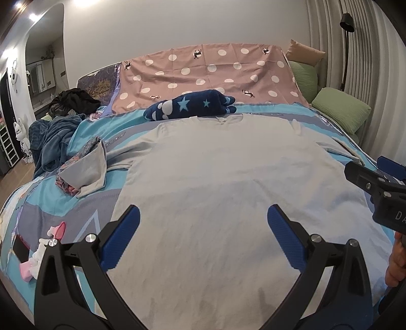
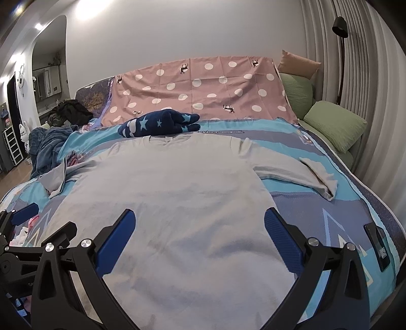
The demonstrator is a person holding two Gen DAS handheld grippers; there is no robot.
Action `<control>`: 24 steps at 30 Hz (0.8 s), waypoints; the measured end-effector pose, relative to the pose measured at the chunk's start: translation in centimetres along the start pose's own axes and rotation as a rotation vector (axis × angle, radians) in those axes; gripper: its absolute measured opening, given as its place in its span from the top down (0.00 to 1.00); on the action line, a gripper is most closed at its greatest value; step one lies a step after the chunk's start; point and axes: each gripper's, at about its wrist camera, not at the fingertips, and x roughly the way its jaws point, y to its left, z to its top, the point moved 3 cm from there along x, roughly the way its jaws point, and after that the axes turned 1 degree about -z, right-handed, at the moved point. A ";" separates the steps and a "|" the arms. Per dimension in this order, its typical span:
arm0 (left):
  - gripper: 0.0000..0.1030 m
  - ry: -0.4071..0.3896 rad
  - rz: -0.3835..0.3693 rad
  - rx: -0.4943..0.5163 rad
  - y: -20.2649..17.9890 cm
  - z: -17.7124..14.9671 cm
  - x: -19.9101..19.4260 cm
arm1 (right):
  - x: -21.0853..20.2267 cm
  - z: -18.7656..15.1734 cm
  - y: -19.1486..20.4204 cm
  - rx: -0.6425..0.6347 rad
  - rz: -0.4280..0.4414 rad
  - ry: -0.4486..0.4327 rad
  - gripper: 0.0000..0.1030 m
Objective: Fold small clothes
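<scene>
1. Lying flat on the bed (image 1: 83, 132), a grey shirt (image 1: 223, 177) is spread with its collar toward the far side and its hem toward the cameras.
2. Its right sleeve (image 2: 304, 172) stretches out across the blue cover, and the cuff end is doubled back on itself.
3. Its left sleeve (image 1: 88, 170) is bunched up, resting on a small patterned heap of cloth (image 1: 64, 186) at the shirt's left.
4. The left gripper (image 1: 203, 238) hangs over the lower part of the shirt with its blue fingers (image 1: 121, 236) spread wide apart and nothing between them.
5. The right gripper (image 2: 199, 240) hangs over the shirt's lower right part, near the side seam; its fingers (image 2: 283, 241) are likewise wide apart and hold nothing.
6. Whether either gripper's fingertips touch the cloth cannot be told.
7. In the left wrist view the right gripper shows at the right edge, with a bit of the person's hand (image 1: 395, 264) below it.
8. A navy star-printed bundle (image 1: 190, 105) sits just past the collar, touching or nearly touching it.
9. Behind it, a pink dotted sheet (image 1: 208, 73) is draped up against the wall.
10. Green pillows (image 1: 340, 109) and a tan cushion (image 1: 304, 52) are stacked at the far right corner, beside a black lamp (image 1: 346, 22).
11. Dark clothes (image 1: 76, 100) and a blue blanket (image 1: 50, 142) are piled at the far left edge of the bed.
12. A dark phone (image 2: 378, 247) lies on the cover to the right of the shirt.
13. Small pink and white items (image 1: 40, 251) lie on the cover at the near left.
</scene>
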 end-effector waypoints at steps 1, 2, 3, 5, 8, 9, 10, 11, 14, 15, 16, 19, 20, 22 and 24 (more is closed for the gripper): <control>0.02 -0.002 -0.003 -0.001 0.0 0.0 0.0 | 0.1 0.0 0.0 0.001 0.001 0.003 0.01; 0.02 -0.003 -0.006 -0.003 0.0 0.0 0.0 | 0.1 0.0 0.1 0.000 0.000 0.004 0.01; 0.02 -0.003 -0.007 -0.005 0.1 0.0 0.0 | 0.1 0.0 0.1 0.000 0.000 0.005 0.01; 0.02 -0.004 -0.005 -0.003 0.0 0.0 0.0 | 0.1 0.0 0.2 -0.002 -0.001 0.003 0.01; 0.02 -0.005 -0.004 -0.002 0.2 -0.1 0.0 | 0.1 0.0 0.1 0.000 0.001 0.005 0.01; 0.02 -0.005 -0.004 -0.002 0.2 -0.1 0.0 | 0.1 0.0 0.1 0.000 0.000 0.005 0.01; 0.02 -0.005 -0.004 -0.002 0.2 -0.1 0.0 | 0.1 0.0 0.2 -0.001 0.000 0.005 0.01; 0.02 -0.006 -0.003 -0.002 0.2 -0.1 0.0 | 0.1 0.0 0.2 -0.003 0.000 0.005 0.01; 0.02 -0.008 -0.009 0.000 0.2 -0.1 -0.1 | 0.2 -0.1 0.3 -0.004 0.000 0.006 0.01; 0.02 -0.011 -0.010 0.001 0.3 -0.1 -0.1 | 0.2 -0.3 0.5 -0.007 0.000 0.006 0.01; 0.02 -0.015 -0.014 0.002 0.3 -0.1 -0.2 | 0.2 -0.3 0.5 -0.008 -0.001 0.006 0.01; 0.02 -0.020 -0.020 0.003 0.4 -0.2 -0.5 | 0.2 -0.4 0.6 -0.009 -0.001 0.008 0.01; 0.02 -0.020 -0.020 0.005 0.4 -0.2 -0.5 | 0.2 -0.5 0.6 -0.009 -0.001 0.008 0.01; 0.02 -0.021 -0.020 0.011 0.4 -0.3 -0.5 | 0.2 -0.6 0.6 -0.010 -0.001 0.010 0.01; 0.02 -0.021 -0.020 0.013 0.3 -0.3 -0.5 | 0.2 -0.5 0.6 -0.010 -0.001 0.010 0.01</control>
